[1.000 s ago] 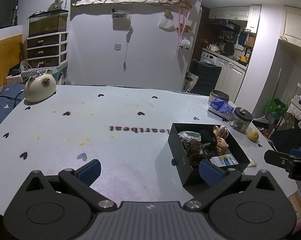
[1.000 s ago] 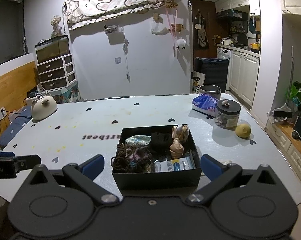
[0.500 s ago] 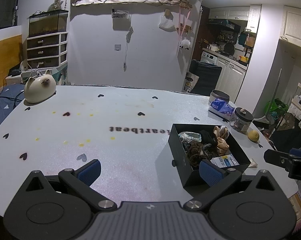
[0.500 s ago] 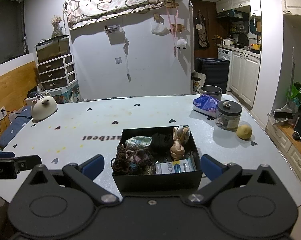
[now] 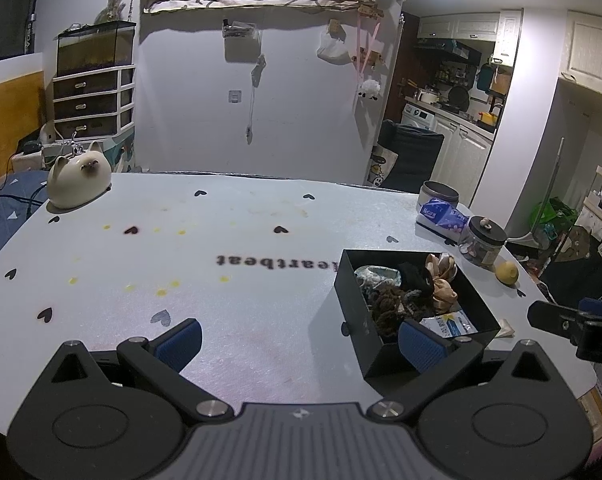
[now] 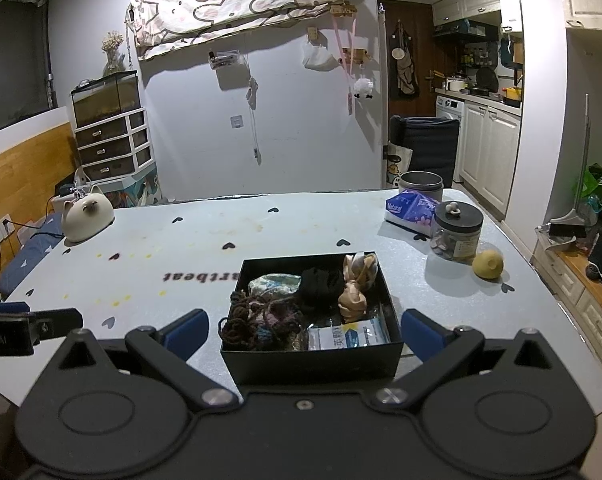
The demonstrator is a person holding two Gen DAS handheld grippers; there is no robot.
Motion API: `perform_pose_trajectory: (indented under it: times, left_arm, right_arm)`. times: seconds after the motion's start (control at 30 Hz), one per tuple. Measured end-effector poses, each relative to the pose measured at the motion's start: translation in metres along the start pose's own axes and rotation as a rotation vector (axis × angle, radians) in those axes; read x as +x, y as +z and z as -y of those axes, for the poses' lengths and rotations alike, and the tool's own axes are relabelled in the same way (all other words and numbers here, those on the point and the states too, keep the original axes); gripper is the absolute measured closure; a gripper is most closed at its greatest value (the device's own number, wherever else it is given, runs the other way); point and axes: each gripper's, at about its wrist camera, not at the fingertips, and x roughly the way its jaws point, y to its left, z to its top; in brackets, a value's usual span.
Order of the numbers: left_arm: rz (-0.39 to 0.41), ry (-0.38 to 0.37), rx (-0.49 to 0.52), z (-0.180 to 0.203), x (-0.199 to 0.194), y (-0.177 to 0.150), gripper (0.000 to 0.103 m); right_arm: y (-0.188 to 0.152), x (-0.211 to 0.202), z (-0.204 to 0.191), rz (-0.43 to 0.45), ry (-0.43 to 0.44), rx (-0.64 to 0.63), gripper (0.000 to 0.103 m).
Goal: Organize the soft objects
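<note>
Both my grippers hang wide open over the table, holding nothing.

The black box of soft stuff sits on the heart-print tablecloth right between my right gripper fingers; my left gripper is beside it. Dim kitchen behind; that yellow thing is maybe a lemon.

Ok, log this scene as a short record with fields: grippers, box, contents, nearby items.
left gripper: open, over bare table
right gripper: open, straddling the black box
contents: brown yarn scrunchies, black scrunchie, beige satin scrunchie, tissue packet
nearby: lidded glass jar, lemon, cat figurine
</note>
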Motion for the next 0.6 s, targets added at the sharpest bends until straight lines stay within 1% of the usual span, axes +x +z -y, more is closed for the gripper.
perform_pose_trajectory:
  times: [0.23, 0.6]
  left_arm:
    - [-0.001, -0.004, 0.005, 0.005, 0.002, 0.002, 0.000]
    - [-0.011, 0.006, -0.001, 0.006, 0.005, 0.001, 0.000]
  right_arm:
    - [0.000, 0.000, 0.000, 0.000, -0.001, 0.000, 0.000]
    - [0.005, 0.011, 0.001, -0.006, -0.002, 0.006, 0.000]
